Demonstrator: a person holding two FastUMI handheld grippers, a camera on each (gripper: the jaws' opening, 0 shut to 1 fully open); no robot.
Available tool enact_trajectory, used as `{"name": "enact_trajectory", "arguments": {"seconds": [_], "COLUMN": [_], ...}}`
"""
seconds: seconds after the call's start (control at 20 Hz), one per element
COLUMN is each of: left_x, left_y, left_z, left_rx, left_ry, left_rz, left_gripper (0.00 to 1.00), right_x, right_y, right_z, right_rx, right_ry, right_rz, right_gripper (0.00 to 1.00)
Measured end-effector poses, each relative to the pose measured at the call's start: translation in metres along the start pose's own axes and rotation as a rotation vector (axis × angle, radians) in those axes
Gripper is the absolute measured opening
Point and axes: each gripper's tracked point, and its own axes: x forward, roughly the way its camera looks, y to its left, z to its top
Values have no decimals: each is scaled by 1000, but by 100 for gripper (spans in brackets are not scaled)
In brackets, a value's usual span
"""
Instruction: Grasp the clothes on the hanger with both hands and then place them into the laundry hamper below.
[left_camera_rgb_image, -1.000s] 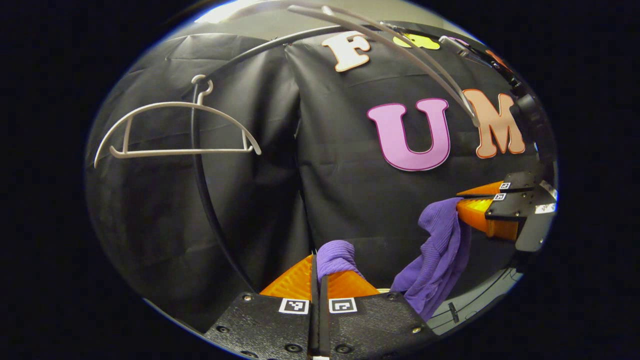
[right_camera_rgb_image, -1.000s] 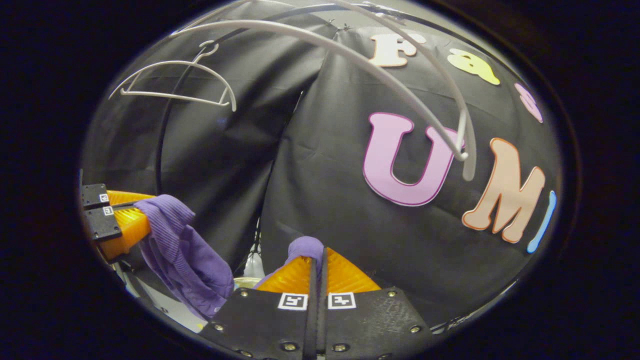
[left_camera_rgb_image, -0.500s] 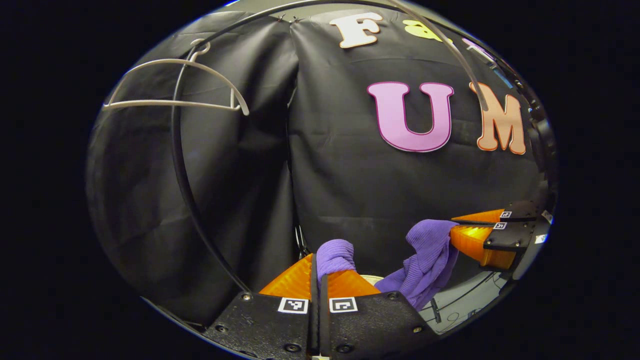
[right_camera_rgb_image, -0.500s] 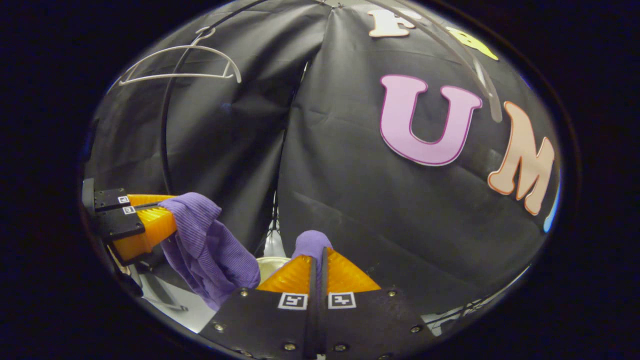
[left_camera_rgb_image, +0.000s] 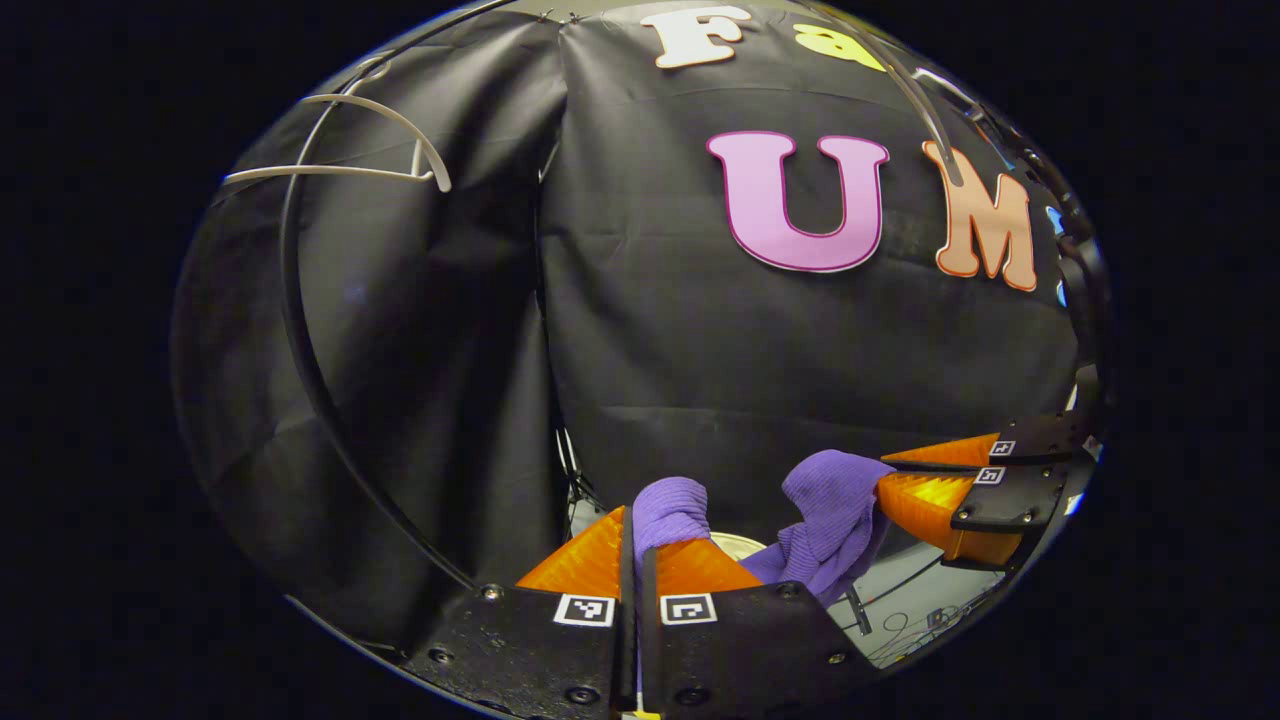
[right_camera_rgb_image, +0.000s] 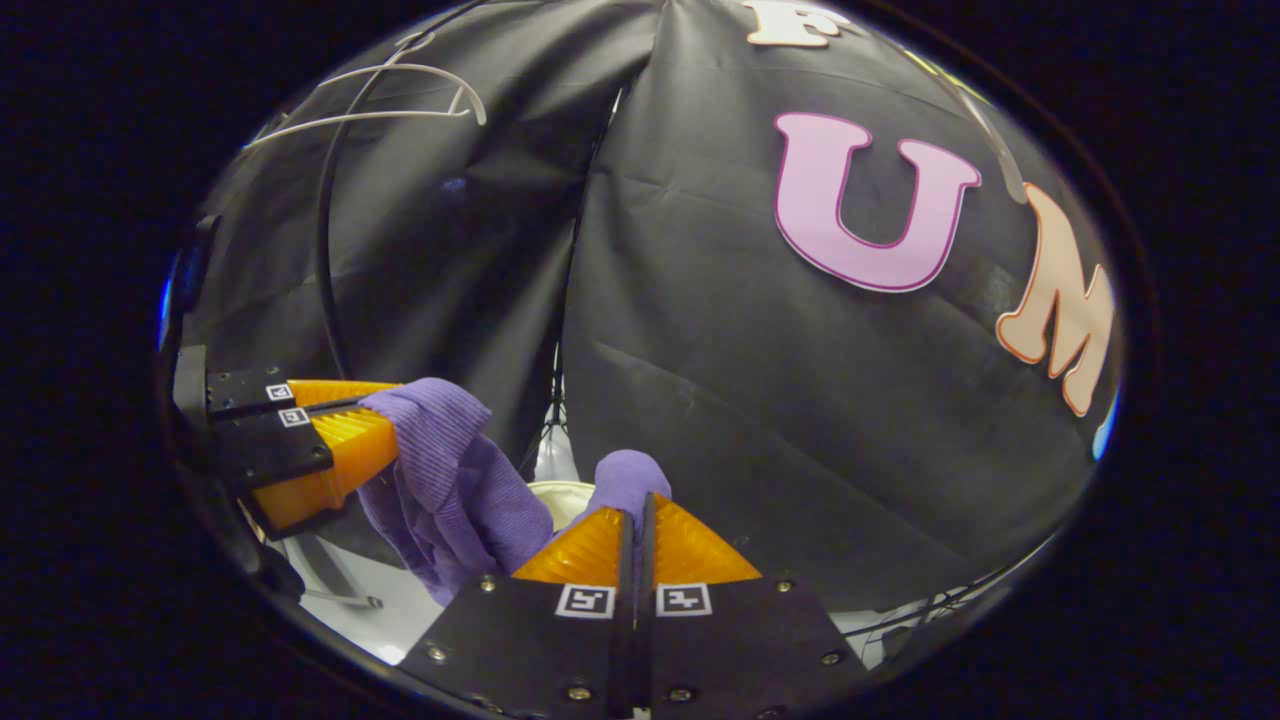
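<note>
The purple knit garment (left_camera_rgb_image: 830, 515) hangs slack between both grippers, off the hanger. In the left gripper view my left gripper (left_camera_rgb_image: 636, 514) is shut on a bunched fold of it, and the right gripper (left_camera_rgb_image: 886, 476) pinches its other end at the right. In the right gripper view my right gripper (right_camera_rgb_image: 637, 511) is shut on a purple fold, while the left gripper (right_camera_rgb_image: 391, 427) holds the garment (right_camera_rgb_image: 450, 485) at the left. A cream rim, probably the hamper (right_camera_rgb_image: 555, 497), peeks out just below the cloth, also the hamper (left_camera_rgb_image: 741, 545). The bare white hanger (left_camera_rgb_image: 340, 150) hangs high up left.
A black curved rack tube (left_camera_rgb_image: 300, 330) runs down the left side, carrying the hanger (right_camera_rgb_image: 380, 95). A second pale hanger arm (left_camera_rgb_image: 925, 100) crosses the top right. A light floor with cables (left_camera_rgb_image: 910, 610) lies low right.
Both grippers have come down with the garment held between them. The hanger and wall have slid upward in both views, and the cream rim now shows below the cloth.
</note>
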Motion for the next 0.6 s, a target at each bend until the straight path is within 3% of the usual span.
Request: {"name": "enact_trajectory", "arguments": {"seconds": [0.2,0.6], "left_x": [3,12], "left_y": [1,-10], "left_z": [-5,-14], "left_rx": [46,-4], "left_ry": [28,71], "left_rz": [-23,-88], "left_gripper": [4,10], "right_x": [3,-2], "right_y": [8,14], "right_z": [-7,4], "right_rx": [25,5], "right_ry": [22,15], "right_rz": [2,8], "right_gripper": [1,8]}}
